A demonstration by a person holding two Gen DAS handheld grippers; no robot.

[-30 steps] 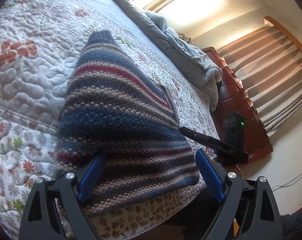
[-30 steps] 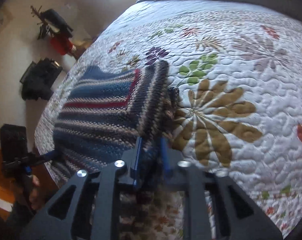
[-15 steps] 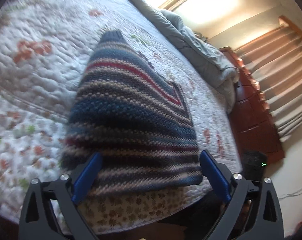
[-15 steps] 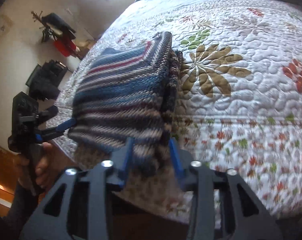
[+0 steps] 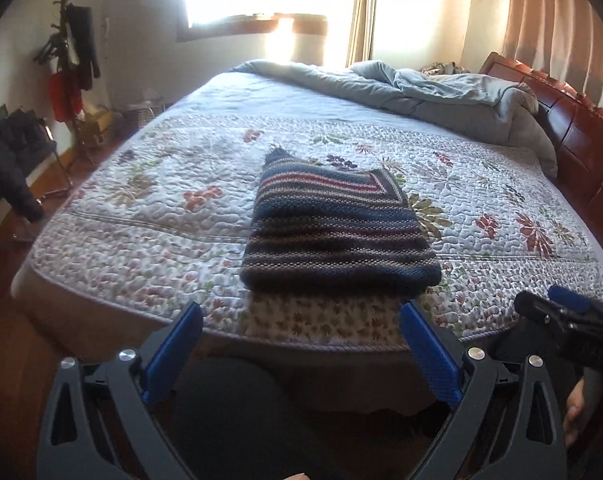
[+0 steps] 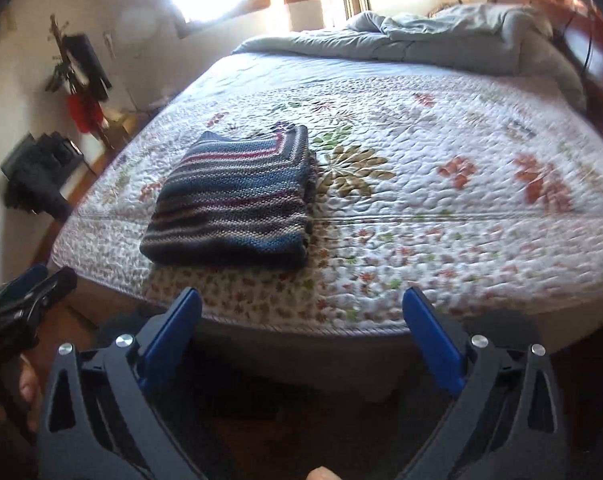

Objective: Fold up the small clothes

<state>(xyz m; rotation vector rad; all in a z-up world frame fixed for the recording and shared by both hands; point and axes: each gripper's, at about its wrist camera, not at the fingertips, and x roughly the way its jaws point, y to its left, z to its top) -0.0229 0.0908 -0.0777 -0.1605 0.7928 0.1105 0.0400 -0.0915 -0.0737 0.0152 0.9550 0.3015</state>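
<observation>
Striped knit sweater (image 5: 333,232) folded on quilt (image 5: 141,208) — left claw (image 5: 301,344) released, right claw (image 6: 301,328) opening, empty

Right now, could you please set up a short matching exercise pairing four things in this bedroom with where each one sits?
Things:
1. striped knit sweater
2. grey duvet
3. coat rack
4. wooden headboard

Places:
A. standing by the wall left of the bed
B. bunched along the far side of the bed
C. folded on the floral quilt near the front edge
D. running along the bed's right side

Pairs: 1-C, 2-B, 3-A, 4-D
</observation>
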